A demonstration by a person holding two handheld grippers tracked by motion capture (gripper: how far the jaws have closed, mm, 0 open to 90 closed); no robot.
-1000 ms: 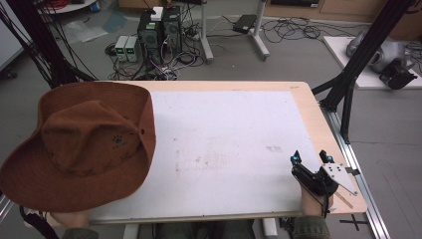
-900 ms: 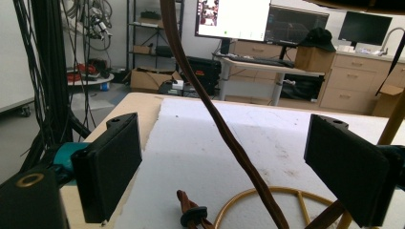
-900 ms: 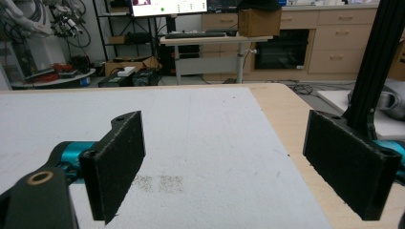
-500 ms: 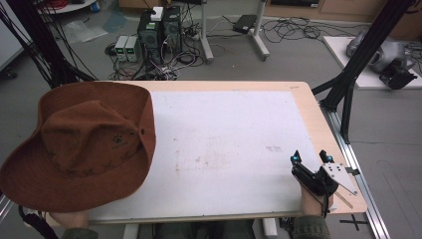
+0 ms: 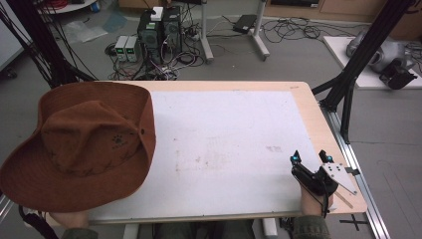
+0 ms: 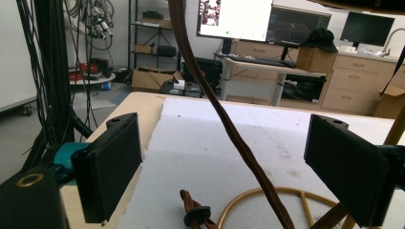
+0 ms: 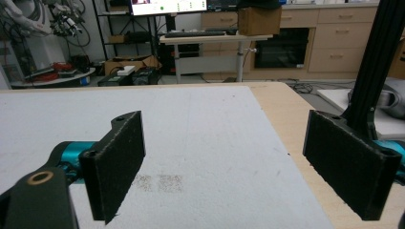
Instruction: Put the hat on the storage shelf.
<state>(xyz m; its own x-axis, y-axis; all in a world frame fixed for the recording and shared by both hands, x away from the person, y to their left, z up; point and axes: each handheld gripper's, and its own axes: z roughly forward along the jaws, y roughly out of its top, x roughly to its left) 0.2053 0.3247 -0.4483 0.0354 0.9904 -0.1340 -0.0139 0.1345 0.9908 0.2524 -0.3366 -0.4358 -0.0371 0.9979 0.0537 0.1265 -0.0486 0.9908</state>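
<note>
Brown hat [image 5: 79,144] over left tongs [image 6: 224,167], both tongs wide, right tongs [image 5: 309,158] resting low

I see even, soft overhead room light and no hard shadows. The white table sheet [image 5: 224,144] reads bright without glare. My left gripper view has a glowing monitor [image 6: 235,19] far off, nearly blown out. All pictures look slightly soft and grainy.

High view overhead; claw views low, sharing white mat [image 5: 224,139]
</note>
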